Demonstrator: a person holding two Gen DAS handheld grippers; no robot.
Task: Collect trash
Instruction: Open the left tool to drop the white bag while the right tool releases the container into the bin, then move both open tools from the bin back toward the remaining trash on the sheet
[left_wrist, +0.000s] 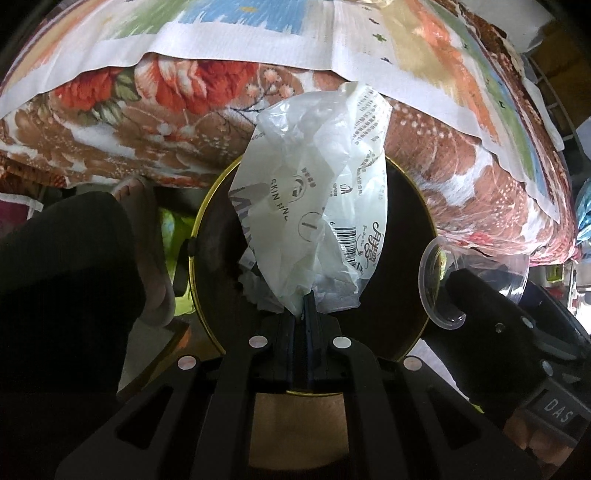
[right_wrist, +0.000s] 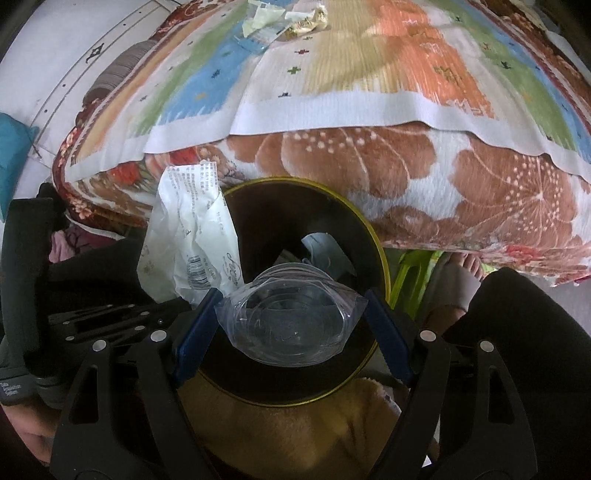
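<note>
My left gripper (left_wrist: 303, 308) is shut on a crumpled white plastic wrapper (left_wrist: 314, 206) with printed text and a barcode, held over the dark round bin with a gold rim (left_wrist: 410, 206). The wrapper also shows in the right wrist view (right_wrist: 188, 236). My right gripper (right_wrist: 291, 314) is shut on a clear plastic lid or cup (right_wrist: 288, 321), its blue pads against both sides, over the same bin (right_wrist: 266, 214). That clear piece shows in the left wrist view (left_wrist: 439, 284) at the bin's right edge. White and bluish trash (right_wrist: 321, 247) lies inside the bin.
A bed with a floral blanket (right_wrist: 461, 177) and a striped colourful cloth (right_wrist: 369, 55) stands just behind the bin. Several wrappers (right_wrist: 284, 22) lie on the cloth at the far side. A person's foot (left_wrist: 147, 243) and dark trouser leg stand left of the bin.
</note>
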